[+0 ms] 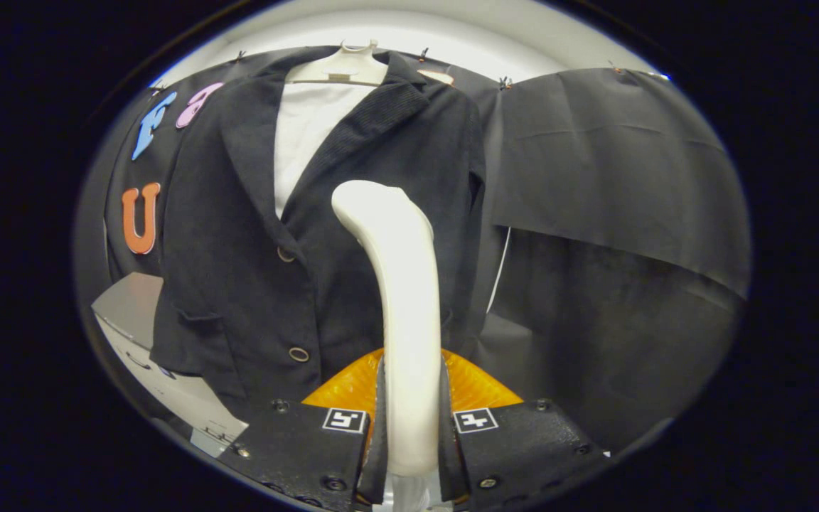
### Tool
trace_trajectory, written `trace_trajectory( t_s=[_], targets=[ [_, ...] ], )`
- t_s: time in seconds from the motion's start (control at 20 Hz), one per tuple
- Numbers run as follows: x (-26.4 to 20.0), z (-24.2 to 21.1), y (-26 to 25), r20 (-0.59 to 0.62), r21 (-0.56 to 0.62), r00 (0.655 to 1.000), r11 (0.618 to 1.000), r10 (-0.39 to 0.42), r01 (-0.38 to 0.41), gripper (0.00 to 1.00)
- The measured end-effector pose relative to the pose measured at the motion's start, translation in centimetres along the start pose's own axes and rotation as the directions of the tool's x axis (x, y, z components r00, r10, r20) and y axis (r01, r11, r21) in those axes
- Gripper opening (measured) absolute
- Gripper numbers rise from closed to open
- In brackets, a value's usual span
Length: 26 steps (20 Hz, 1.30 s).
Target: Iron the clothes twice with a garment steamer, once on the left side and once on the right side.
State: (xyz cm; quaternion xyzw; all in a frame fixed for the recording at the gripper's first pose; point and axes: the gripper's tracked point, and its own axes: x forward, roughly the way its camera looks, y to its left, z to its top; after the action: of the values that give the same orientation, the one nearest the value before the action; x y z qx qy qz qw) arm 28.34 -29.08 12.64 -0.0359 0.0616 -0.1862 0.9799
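Steamer: smooth cream plastic with a soft gloss, clamped between my two fingers.
My fingers: matt black, slightly grainy, with dark screws.
Jacket: dark, fine-ribbed cloth, matt; buttons with a dull sheen.
Shirt: plain white cloth.
Hanger: pale, smooth plastic.
Orange part: glossy, ridged, translucent-looking.

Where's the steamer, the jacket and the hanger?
steamer (409,299), gripper view, middle of its white handle
jacket (239,270), gripper view, dark front panel
hanger (342,67), gripper view, white shoulder piece
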Motion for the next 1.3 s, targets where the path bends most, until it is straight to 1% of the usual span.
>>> trace_trajectory(
  t_s=[0.35,0.7,1.3],
  targets=[
    [-0.8,-4.1,1.4,-0.037,-0.053,0.999,0.999,-0.002,0.0,0.32],
    [-0.8,-7.3,2.0,-0.079,-0.069,0.997,0.998,-0.004,-0.001,0.31],
    [-0.9,-10.3,2.3,-0.127,-0.07,0.992,0.998,-0.008,-0.001,0.32]
  ],
)
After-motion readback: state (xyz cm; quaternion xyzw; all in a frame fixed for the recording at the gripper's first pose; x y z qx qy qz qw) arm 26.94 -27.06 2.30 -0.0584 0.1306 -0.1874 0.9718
